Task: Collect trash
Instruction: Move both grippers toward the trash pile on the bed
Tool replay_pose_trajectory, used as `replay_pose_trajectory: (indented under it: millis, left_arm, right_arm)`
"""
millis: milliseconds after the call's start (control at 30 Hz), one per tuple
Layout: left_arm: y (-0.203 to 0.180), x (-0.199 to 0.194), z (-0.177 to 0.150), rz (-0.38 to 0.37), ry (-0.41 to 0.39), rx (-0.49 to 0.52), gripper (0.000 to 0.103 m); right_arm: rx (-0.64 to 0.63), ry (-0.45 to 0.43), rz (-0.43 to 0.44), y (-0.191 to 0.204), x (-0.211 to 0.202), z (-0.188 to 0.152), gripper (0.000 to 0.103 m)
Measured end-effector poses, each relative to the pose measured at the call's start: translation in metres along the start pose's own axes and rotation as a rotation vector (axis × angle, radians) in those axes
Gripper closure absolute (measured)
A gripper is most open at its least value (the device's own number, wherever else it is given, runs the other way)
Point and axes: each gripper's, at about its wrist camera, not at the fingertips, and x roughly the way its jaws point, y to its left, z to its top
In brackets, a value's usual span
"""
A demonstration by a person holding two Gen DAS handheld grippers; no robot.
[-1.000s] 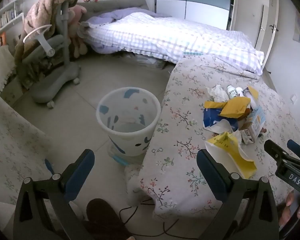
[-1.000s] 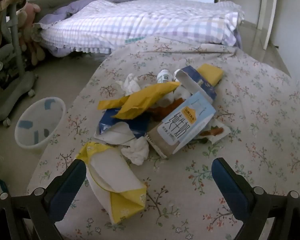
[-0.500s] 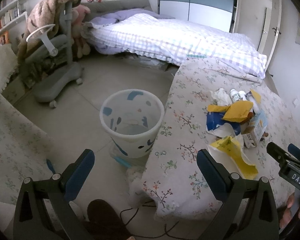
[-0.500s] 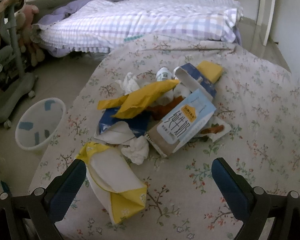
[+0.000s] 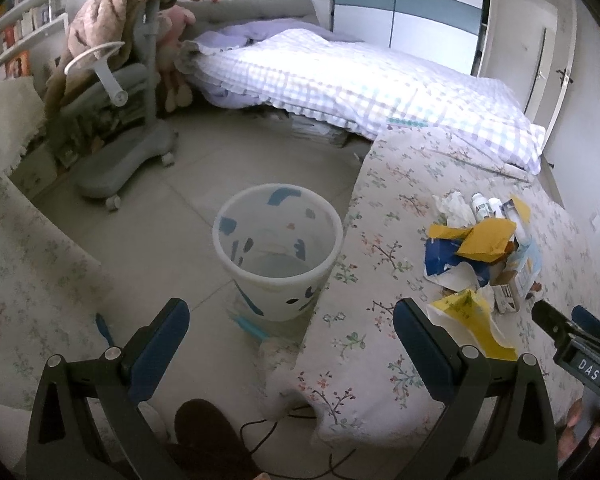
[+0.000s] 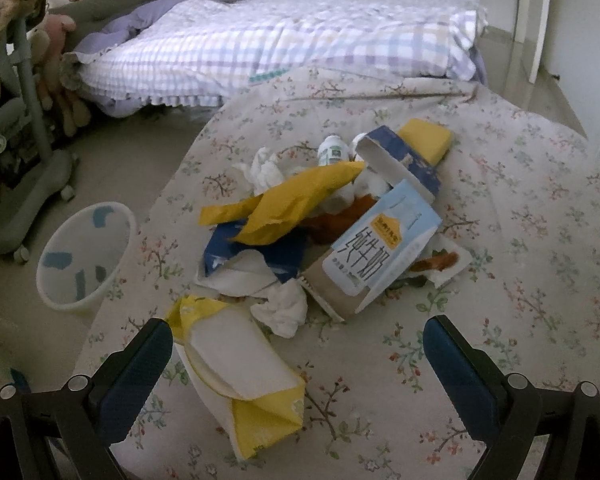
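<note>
Floral tablecloth (image 6: 520, 208) bears crumpled, mixed trash (image 6: 324, 232).

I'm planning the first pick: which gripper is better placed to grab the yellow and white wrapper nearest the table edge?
Right. The right gripper is open right at the yellow and white wrapper. The left gripper, also open, faces the bin on the floor.

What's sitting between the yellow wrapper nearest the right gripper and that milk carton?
A crumpled white tissue lies between the yellow wrapper and the milk carton, seen in the right wrist view.
</note>
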Motion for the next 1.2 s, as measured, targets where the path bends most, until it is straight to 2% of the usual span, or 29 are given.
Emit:
replay_pose_trajectory:
  millis: [1200]
  left_arm:
    - [0.016,0.002,0.007,0.027,-0.019,-0.056,0.0]
  right_arm:
    - [-0.009,0.006,0.02,0.02,0.002,0.011,0.0]
